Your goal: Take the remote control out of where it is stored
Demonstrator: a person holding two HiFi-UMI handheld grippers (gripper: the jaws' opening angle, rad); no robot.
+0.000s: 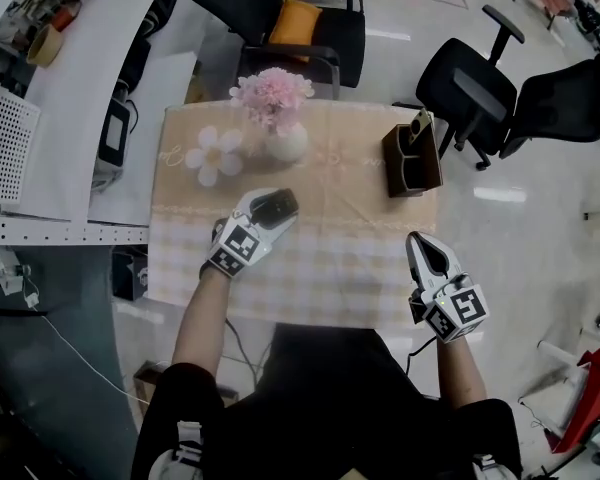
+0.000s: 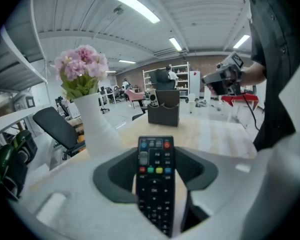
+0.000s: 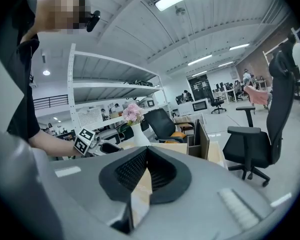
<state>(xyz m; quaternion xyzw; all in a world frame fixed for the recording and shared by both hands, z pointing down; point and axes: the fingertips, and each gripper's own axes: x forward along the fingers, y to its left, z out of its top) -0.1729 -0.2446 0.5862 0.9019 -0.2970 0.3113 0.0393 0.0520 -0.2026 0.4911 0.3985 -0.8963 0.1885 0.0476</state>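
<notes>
A black remote control (image 1: pixel 278 205) with coloured buttons lies lengthwise between the pads of my left gripper (image 1: pixel 270 214), which is shut on it and holds it over the middle of the cloth-covered table (image 1: pixel 350 258). In the left gripper view the remote control (image 2: pixel 155 179) points toward the brown storage box (image 2: pixel 163 113), and the left gripper (image 2: pixel 156 156) grips its sides. The storage box (image 1: pixel 412 158) stands at the table's far right, well away from the remote. My right gripper (image 1: pixel 421 242) hovers near the front right edge, shut and holding nothing; between its jaws (image 3: pixel 147 158) only the table shows.
A white vase of pink flowers (image 1: pixel 278 118) stands at the table's far middle, with a flower-shaped mat (image 1: pixel 212 154) to its left. Black office chairs (image 1: pixel 485 93) stand beyond the table. A long white bench (image 1: pixel 80 98) runs along the left.
</notes>
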